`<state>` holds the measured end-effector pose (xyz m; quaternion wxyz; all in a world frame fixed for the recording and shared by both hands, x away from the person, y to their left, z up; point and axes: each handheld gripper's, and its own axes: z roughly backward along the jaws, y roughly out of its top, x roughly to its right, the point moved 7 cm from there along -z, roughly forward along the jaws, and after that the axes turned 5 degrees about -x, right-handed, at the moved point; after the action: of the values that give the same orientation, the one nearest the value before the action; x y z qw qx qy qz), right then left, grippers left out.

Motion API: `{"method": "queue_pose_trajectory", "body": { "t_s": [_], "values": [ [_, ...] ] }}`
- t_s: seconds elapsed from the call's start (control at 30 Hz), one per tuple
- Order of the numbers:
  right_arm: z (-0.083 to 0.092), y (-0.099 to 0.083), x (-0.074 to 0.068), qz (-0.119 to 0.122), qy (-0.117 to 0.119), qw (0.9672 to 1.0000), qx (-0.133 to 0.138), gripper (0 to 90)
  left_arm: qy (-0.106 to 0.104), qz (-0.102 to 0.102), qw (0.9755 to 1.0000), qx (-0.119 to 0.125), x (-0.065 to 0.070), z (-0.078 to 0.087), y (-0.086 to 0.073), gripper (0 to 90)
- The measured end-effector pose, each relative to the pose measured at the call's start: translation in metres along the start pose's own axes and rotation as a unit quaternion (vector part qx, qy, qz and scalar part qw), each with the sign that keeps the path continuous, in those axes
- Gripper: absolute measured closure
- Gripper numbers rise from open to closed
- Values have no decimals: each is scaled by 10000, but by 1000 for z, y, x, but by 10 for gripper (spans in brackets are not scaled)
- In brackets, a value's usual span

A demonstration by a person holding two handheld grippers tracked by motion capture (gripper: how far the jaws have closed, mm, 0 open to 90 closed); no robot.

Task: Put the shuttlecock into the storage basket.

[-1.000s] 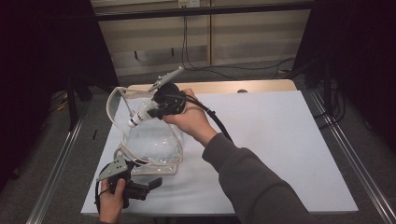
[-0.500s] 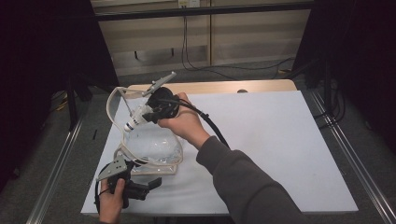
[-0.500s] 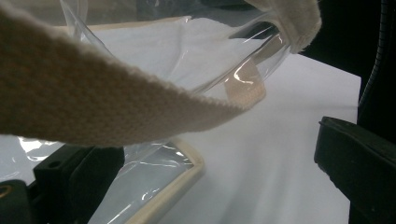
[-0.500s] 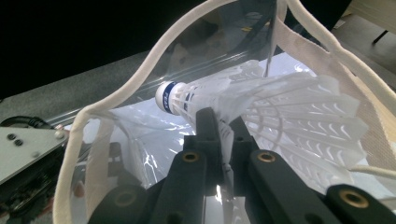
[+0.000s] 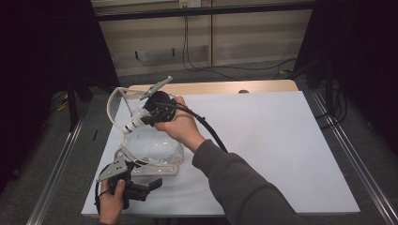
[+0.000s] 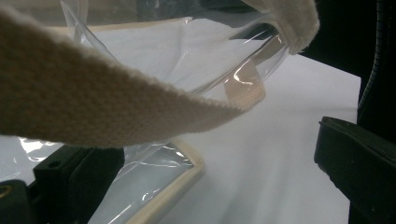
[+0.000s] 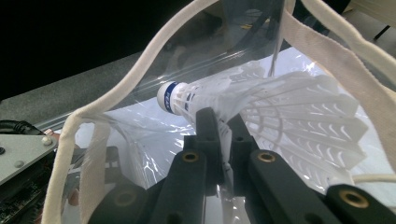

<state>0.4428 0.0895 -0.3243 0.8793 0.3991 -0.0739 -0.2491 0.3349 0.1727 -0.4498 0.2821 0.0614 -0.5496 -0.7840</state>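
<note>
A clear plastic bag [image 5: 152,152] with cream webbing trim stands on the white table [image 5: 281,140] at the left. Its handle loop [image 5: 112,105] rises above its open mouth. My right gripper [image 5: 146,116] hovers over that mouth, shut on the feather skirt of a white shuttlecock [image 5: 133,123] whose blue-banded cork points down and left. In the right gripper view the jaws [image 7: 219,128] pinch the shuttlecock [image 7: 280,102] between the bag's straps [image 7: 126,84]. My left gripper [image 5: 150,184] lies at the bag's front bottom edge. Its jaws [image 6: 217,149] stand wide apart around the bag's trimmed corner [image 6: 177,172].
The table's wooden far edge [image 5: 211,87] shows behind the white sheet. Metal rails [image 5: 347,145] run along both sides. A black cable [image 5: 211,129] trails from the right gripper across the sheet. A cream strap [image 6: 93,93] hangs close before the left gripper's camera.
My right gripper has drifted slightly left with the shuttlecock, still above the bag's mouth. The left gripper and the bag have stayed put.
</note>
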Motion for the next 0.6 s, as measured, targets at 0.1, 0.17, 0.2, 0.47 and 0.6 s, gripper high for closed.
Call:
{"method": "queue_pose_trajectory", "body": {
  "t_s": [0.1,0.17,0.2,0.47,0.6],
  "values": [
    [-3,-1,0,-10,-6,10000,-4,877,8,-49,10000,-41,-1,1,-1,15],
    [-4,0,0,-40,-32,10000,35,877,11,-45,10000,-39,-1,1,0,15],
    [-5,0,0,-42,-19,10000,32,877,5,-35,10000,-28,-1,0,0,15],
    [-10,-1,0,-140,-89,9998,97,877,7,-36,10000,-25,-1,0,0,15],
    [-12,-1,-1,-174,-122,9997,140,877,0,-30,10000,-19,-1,0,0,14]
  ]
}}
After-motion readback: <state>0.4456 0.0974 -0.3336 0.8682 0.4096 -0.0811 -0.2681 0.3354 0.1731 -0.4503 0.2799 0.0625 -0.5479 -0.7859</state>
